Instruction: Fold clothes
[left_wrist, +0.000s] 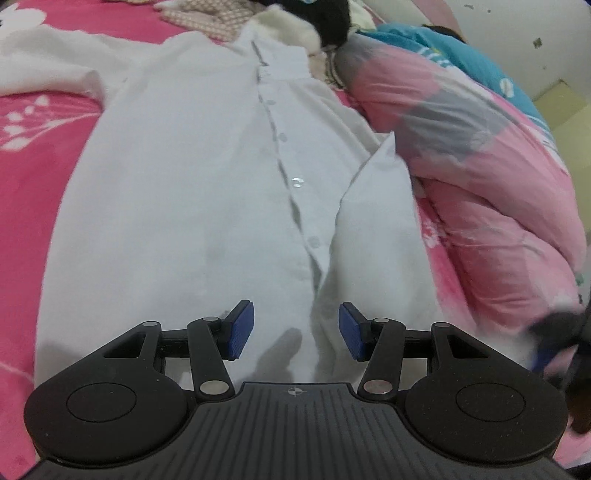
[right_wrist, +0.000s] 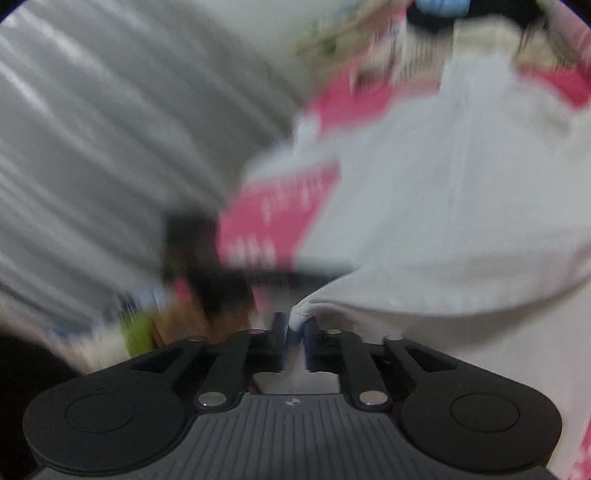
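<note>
1. Left wrist view: the left gripper hovers wide apart and empty over the white shirt, spread button-side up on the pink bedsheet.
2. The right gripper pinches a fold of that shirt between nearly closed pads; the view is blurred.

**Left gripper parted, right gripper nearly closed on white cloth**

The left gripper points forward and downward, its two blue pads standing well apart with nothing between them; the black linkage arms spread evenly to either side. The right gripper also tilts downward, and its view is heavily smeared. Its jaws stand only slightly apart, with a pinch of the white shirt bunched in the narrow gap between the pads. Whether the pads press on it cannot be told.
</note>
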